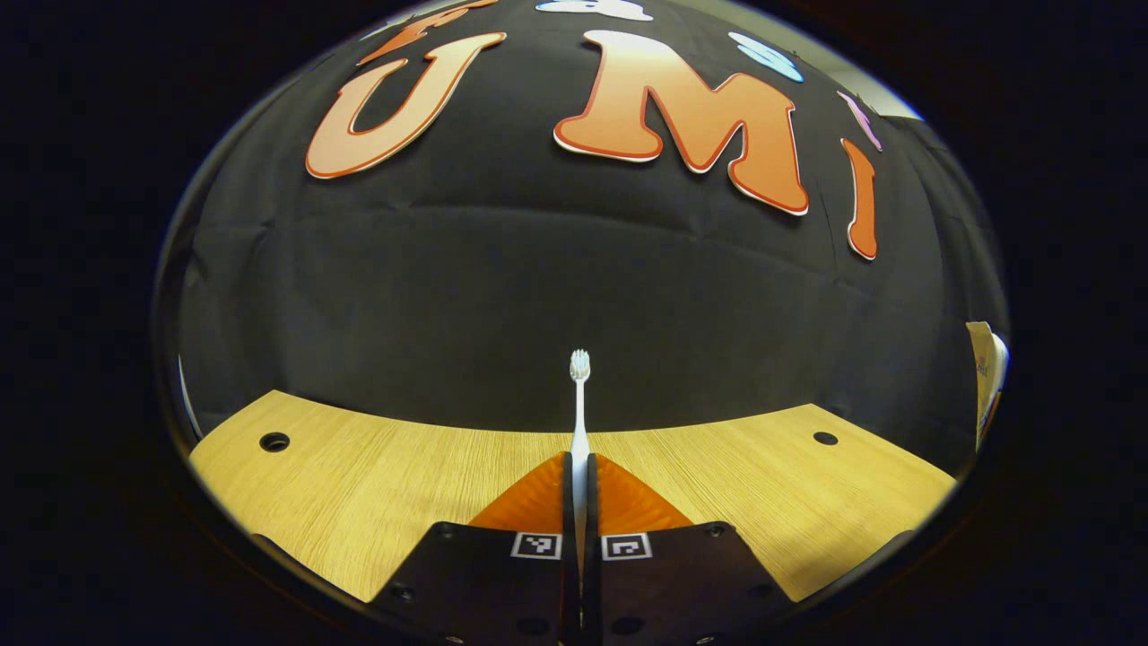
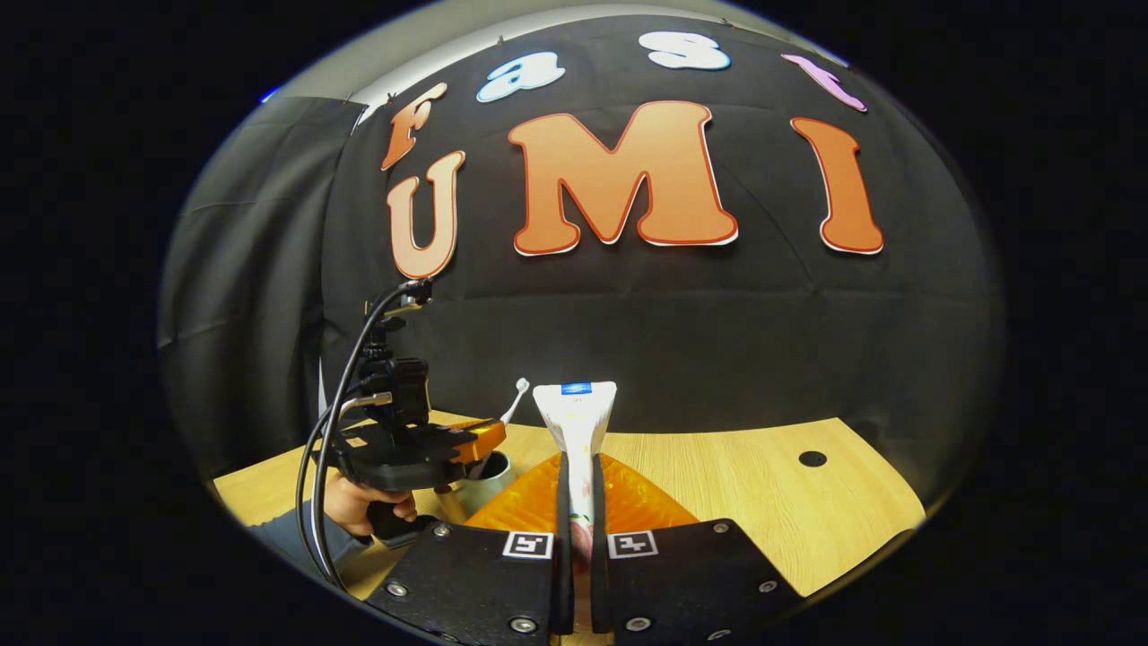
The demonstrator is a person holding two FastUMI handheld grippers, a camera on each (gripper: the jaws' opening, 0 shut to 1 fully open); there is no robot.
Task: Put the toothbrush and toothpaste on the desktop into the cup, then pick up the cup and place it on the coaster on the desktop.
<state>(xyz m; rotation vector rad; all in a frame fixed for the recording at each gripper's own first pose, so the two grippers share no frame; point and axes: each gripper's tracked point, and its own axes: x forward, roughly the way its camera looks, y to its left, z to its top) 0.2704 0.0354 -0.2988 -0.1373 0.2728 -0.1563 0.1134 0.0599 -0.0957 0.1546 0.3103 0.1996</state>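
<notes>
toothbrush [image 1: 579,404] is clamped between the left gripper [image 1: 579,480] jaws, handle pinched near its lower part, bristle head up and upright against the black booth wall, above the wooden table [image 1: 359,484]. in the right gripper view the same toothbrush [image 2: 517,395] pokes up tilted from the left gripper [image 2: 466,440], held above the cup [image 2: 489,480], its lower end looks to be at or in the cup mouth, can't tell how deep. toothpaste [image 2: 576,431] is a white tube, clamped in the right gripper [image 2: 576,489] jaws, flat crimped end up with a small blue mark, standing upright off the table [image 2: 762,484]. at the right edge of the left gripper view, a sliver of toothpaste [image 1: 987,377] shows. cup is pale, sits on the table just left of the right gripper's fingers. a hand [image 2: 359,507] holds the left gripper's grip, black cables [image 2: 336,422] loop off its back. round holes in the table: hole [image 1: 274,441] far left, hole [image 2: 813,458] on the right. coaster not spotted.
</notes>
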